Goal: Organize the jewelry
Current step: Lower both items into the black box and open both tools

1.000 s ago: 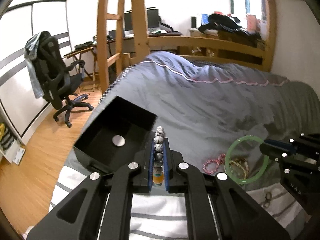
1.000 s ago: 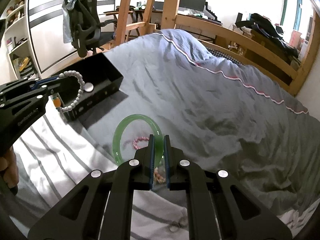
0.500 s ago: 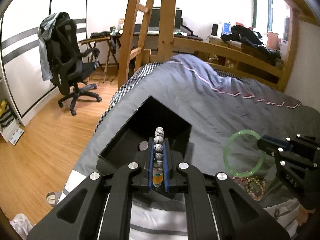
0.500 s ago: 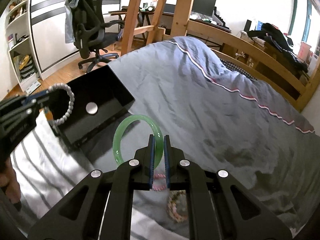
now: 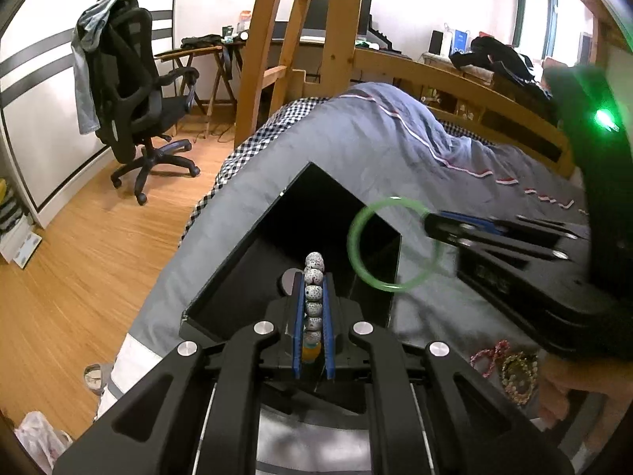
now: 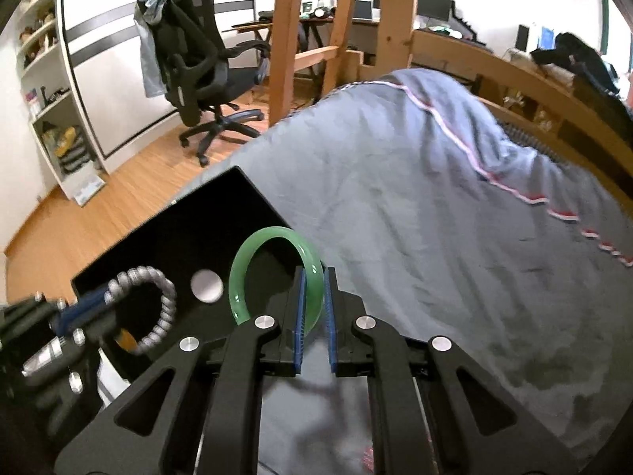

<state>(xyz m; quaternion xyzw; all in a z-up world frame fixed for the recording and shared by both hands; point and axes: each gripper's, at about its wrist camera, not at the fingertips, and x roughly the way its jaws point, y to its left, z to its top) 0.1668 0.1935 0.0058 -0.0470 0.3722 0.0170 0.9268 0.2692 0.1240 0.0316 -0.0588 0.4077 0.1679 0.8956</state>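
Observation:
An open black box [image 5: 316,213] [image 6: 166,237] with a silver disc [image 6: 206,285] on its floor lies on the grey bed. My left gripper [image 5: 313,277] is shut on a white speckled bead bracelet [image 5: 313,297] [image 6: 158,308], held over the box's near edge. My right gripper [image 6: 313,277] is shut on a green jade bangle [image 6: 273,269] [image 5: 391,245], held upright above the box's right corner. It shows in the left wrist view [image 5: 439,223] too. A pink bracelet [image 5: 490,356] and a gold bead bracelet [image 5: 516,372] lie on the bed to the right.
The grey duvet [image 6: 435,206] covers the bed, with a striped white sheet [image 5: 316,443] near me. A wooden ladder and bed frame [image 5: 332,39] stand behind. An office chair [image 5: 134,103] stands on the wood floor at left. Shelves [image 6: 51,118] line the left wall.
Both grippers have moved toward the black box. The green bangle has come over the box's right corner and the bead bracelet hangs over its near side. The loose bracelets fell behind.

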